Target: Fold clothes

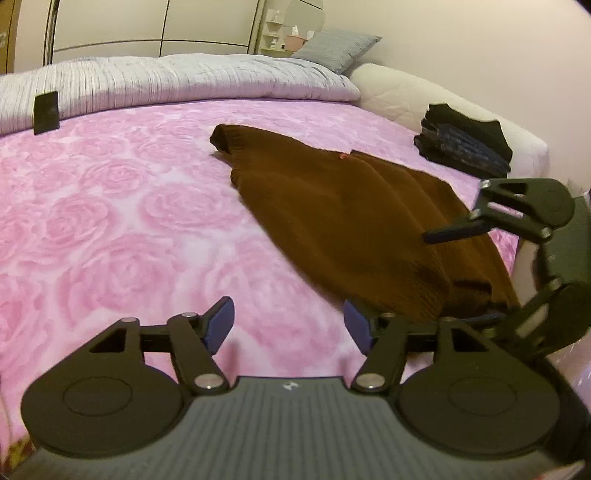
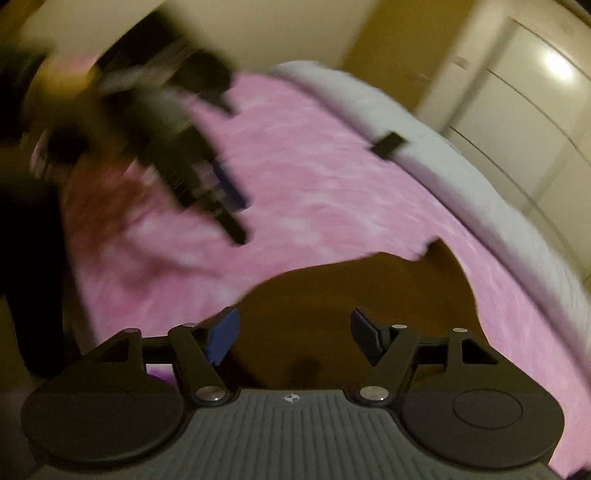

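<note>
both tools (image 1: 289, 325) (image 2: 293, 332) agape over ribbed brown knit sweater (image 1: 343, 218)

Pink rose-patterned bed (image 1: 110, 192), grey folded quilt (image 1: 184, 77), pale wardrobe doors (image 1: 147, 26) behind.

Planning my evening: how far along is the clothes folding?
Done: a dark folded stack sits at the bed's edge. In hand: nothing; left gripper and right gripper are open and empty. Left: the brown sweater, only partly folded.
</note>
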The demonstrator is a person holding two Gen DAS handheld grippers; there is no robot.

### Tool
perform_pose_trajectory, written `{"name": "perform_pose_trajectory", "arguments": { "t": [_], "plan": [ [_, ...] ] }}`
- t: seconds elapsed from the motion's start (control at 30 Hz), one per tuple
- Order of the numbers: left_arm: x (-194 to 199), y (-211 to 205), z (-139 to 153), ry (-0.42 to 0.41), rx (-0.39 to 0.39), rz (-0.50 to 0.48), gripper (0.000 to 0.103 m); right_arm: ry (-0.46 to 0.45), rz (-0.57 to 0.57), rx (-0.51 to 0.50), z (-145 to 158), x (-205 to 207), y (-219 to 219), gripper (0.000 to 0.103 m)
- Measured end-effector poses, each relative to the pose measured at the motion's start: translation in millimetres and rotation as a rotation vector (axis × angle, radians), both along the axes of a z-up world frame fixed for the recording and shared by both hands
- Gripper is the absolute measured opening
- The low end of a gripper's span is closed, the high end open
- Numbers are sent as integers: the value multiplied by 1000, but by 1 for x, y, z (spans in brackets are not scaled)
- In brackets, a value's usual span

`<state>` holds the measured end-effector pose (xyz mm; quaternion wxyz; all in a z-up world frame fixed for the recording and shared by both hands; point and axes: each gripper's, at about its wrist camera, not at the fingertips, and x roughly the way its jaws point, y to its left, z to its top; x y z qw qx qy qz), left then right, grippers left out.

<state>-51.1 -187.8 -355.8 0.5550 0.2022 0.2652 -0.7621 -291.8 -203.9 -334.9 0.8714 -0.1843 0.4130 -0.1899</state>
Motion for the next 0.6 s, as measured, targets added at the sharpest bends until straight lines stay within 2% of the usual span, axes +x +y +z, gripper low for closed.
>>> {"name": "perform_pose_trajectory", "arguments": {
  "t": [0.07,0.13,0.2,0.27,0.4,0.43,0.5,0.6],
  "plan": [
    [0,9,1,1,-4,-2,62,99,51,-108,-19,14,6,49],
    [1,16,1,8,-13,1,64,151,55,-161,-31,24,4,3],
    [3,22,1,25,-23,11,65,107,14,-142,-22,25,-4,0],
    [0,26,1,46,-32,7,65,-33,-61,-59,-4,8,-16,0],
    [-12,27,3,74,-54,-16,66,-377,-320,66,53,-38,-49,0],
    [-17,26,3,83,-57,-21,66,-424,-377,78,61,-49,-56,0],
    [-27,22,3,98,-61,-35,67,-465,-457,107,68,-66,-65,0],
    [-52,19,7,73,-78,-77,68,-454,-518,158,60,-77,-75,0]
  ]
}}
